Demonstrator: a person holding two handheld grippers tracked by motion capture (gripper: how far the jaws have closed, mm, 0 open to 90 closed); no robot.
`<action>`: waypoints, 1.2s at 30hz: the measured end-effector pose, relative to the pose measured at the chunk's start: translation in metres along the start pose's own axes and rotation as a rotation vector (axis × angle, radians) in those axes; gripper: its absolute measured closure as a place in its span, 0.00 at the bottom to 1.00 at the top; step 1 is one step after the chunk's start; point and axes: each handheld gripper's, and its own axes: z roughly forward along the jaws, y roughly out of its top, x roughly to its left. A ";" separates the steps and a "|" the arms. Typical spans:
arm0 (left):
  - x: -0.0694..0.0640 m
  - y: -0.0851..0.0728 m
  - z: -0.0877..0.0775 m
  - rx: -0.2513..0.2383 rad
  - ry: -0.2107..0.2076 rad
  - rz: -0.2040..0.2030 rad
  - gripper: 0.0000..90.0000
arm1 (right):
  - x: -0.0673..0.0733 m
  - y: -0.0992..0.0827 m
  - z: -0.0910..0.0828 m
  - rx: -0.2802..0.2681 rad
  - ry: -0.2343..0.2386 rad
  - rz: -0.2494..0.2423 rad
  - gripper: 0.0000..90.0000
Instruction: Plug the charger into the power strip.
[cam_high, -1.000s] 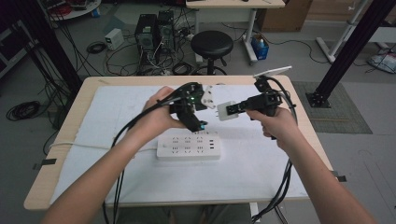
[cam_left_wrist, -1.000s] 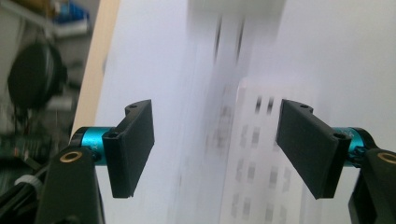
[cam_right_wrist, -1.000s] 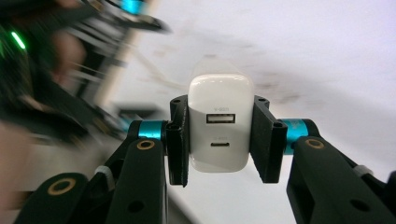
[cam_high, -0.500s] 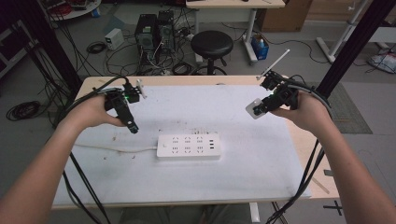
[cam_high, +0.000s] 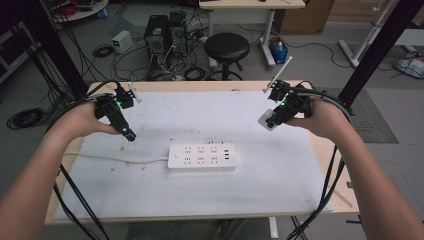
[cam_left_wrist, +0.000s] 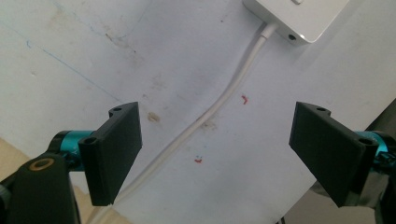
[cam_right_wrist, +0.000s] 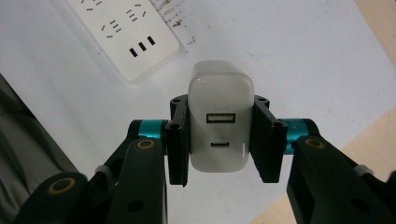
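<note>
Your right gripper (cam_right_wrist: 219, 140) has its jaws clenched on the white, rounded plastic USB charger block (cam_right_wrist: 220, 123), ports facing the camera, at the right of the high view. Your left gripper (cam_high: 125, 131) hangs released at the left, jaws having just spread wide with nothing between them, over the thin white cable (cam_left_wrist: 219, 105). The white rectangular power strip (cam_high: 201, 156) lies on the white table (cam_high: 280, 175) at frame centre, long axis left-right, down-left of the charger; your right hand is nearer its sockets.
</note>
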 end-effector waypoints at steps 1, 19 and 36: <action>-0.001 0.000 0.000 -0.002 -0.002 0.002 0.19 | 0.001 0.001 0.001 0.003 0.002 0.003 0.69; -0.017 -0.001 0.009 0.001 -0.004 0.060 0.19 | 0.039 0.065 0.055 0.096 0.045 -0.273 0.69; -0.038 -0.007 0.018 0.000 -0.008 0.129 0.19 | 0.078 0.108 0.138 0.203 0.121 -0.488 0.69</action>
